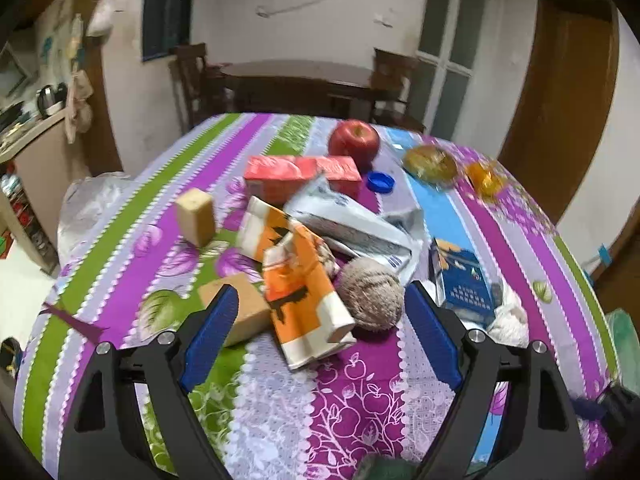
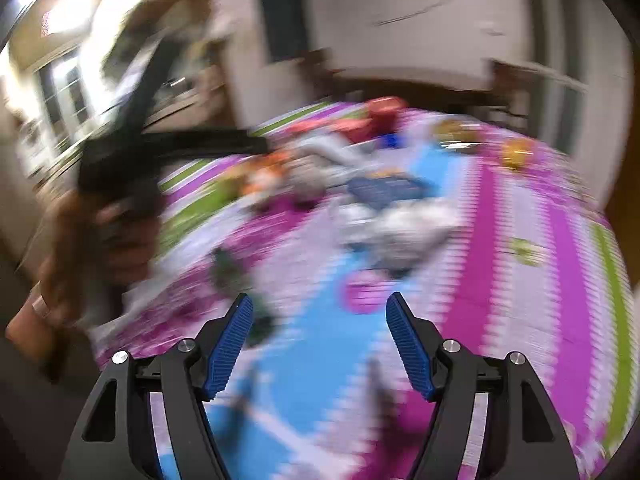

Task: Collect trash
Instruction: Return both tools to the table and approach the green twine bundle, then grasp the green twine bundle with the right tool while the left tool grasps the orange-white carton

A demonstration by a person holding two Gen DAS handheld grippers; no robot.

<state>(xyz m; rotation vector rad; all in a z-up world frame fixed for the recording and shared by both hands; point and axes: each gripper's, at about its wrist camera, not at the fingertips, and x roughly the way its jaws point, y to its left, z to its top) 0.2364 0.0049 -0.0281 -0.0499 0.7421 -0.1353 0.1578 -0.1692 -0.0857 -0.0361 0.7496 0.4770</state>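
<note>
In the left wrist view my left gripper is open above the striped tablecloth. Between and just beyond its fingers lie an orange-and-white crumpled carton and a grey woolly ball. Behind them lies a crumpled grey-white wrapper and to the right a blue box beside white crumpled paper. The right wrist view is heavily blurred: my right gripper is open and empty over the cloth, with the left gripper at its left and the blue box ahead.
A red apple, a red carton, a blue bottle cap, two tan blocks, a wrapped bun and an orange wrapped item lie on the table. A plastic bag hangs at the left edge.
</note>
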